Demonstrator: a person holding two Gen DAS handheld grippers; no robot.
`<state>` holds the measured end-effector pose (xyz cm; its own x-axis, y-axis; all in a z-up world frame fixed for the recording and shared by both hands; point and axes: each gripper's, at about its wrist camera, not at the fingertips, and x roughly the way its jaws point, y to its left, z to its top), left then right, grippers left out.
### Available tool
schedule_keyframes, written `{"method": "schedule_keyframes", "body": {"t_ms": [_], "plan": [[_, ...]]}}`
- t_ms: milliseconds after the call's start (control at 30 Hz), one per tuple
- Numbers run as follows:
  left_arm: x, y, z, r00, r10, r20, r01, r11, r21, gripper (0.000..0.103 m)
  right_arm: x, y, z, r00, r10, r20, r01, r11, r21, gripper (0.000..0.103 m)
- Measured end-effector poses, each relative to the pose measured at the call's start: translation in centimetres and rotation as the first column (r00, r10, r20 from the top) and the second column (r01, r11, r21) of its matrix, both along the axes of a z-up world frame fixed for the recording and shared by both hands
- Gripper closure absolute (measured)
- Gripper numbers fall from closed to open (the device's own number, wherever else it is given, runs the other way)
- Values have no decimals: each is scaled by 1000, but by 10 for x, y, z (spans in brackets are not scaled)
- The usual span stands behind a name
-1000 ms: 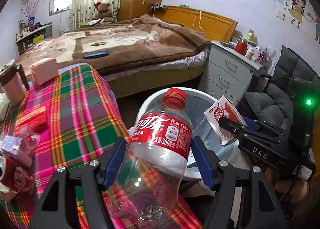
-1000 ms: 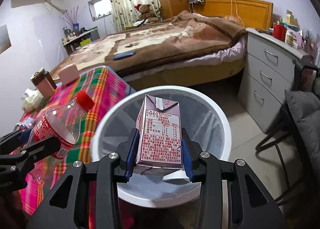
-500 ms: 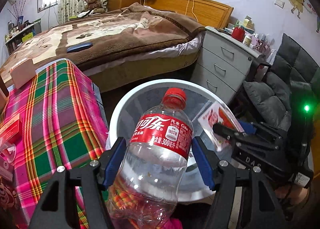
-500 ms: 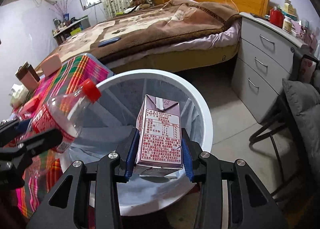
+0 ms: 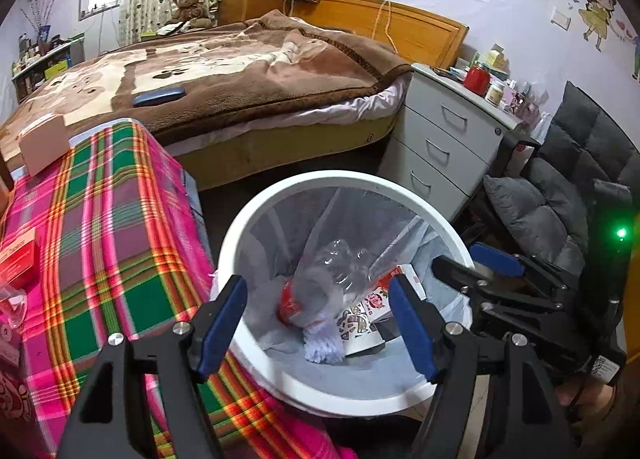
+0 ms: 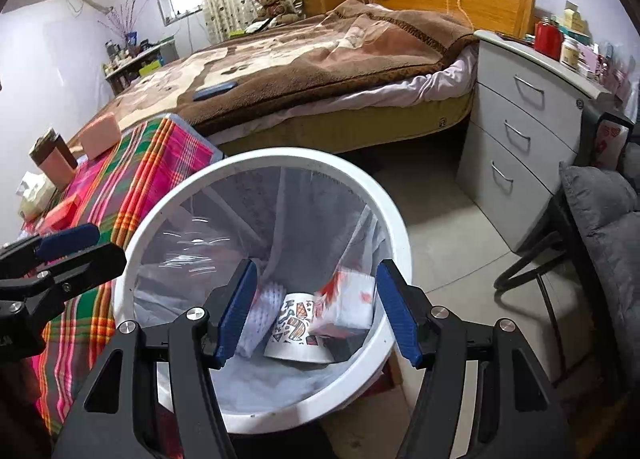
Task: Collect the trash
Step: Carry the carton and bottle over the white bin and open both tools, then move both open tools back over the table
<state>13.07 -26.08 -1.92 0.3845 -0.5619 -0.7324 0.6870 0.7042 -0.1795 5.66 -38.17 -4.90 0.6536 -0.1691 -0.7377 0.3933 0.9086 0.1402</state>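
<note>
- Now the left hand-held gripper (image 5: 316, 325) hangs over the white bin (image 5: 256, 211), its blue pads spread and still widening, nothing pinched between them.
- Below its jaws a clear plastic bottle (image 5: 324, 283) with a red label lies blurred inside the bin, free of both pads.
- Likewise the right hand-held gripper (image 6: 316, 313) sits above the same bin (image 6: 394, 227), its jaws opening, with no thing pressed between the pads.
- Under it a milk carton (image 6: 348, 303), white with red marks and blurred, lies in the bin next to a patterned paper cup (image 6: 298, 323) and a piece of white quilted paper (image 6: 262, 309).
- A clear liner bag (image 6: 192, 231) lines the bin's wall.
- Left of the bin, touching its rim, stands the counter (image 5: 104, 243) under a pink and green plaid cloth, carrying a red box (image 5: 16, 259) and a pink box (image 5: 44, 143).
- Beyond the bin are a bed (image 5: 224, 79) with a brown blanket and a grey drawer chest (image 5: 448, 139).
</note>
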Motion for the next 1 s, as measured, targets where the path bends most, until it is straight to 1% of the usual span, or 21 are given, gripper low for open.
{"method": "schedule_keyframes", "body": {"t_ms": [133,367,467,567,767,867,1000], "plan": [[-1,13,4,1000,9,1,-9,1000,-11,28,-1,4,8,1000,-8,23,8,1000,-5,39],[-2,45,11,998,66,15,-65,997,-27,28,-4,21,23,997,-3,74,4,1000,-22,39],[-2,61,14,995,92,24,-91,995,-45,28,-6,26,27,995,-1,99,3,1000,-25,39],[-4,78,18,990,130,59,-127,991,-50,28,-5,34,30,993,12,119,-9,1000,-29,39],[-8,114,20,975,201,95,-195,979,-62,28,-2,56,32,990,43,132,-37,998,-46,39],[-8,132,21,968,230,102,-224,972,-68,28,2,70,32,987,78,142,-73,996,-45,39],[-10,161,26,954,276,117,-266,959,-95,28,8,89,33,979,128,157,-123,992,-40,39]]}}
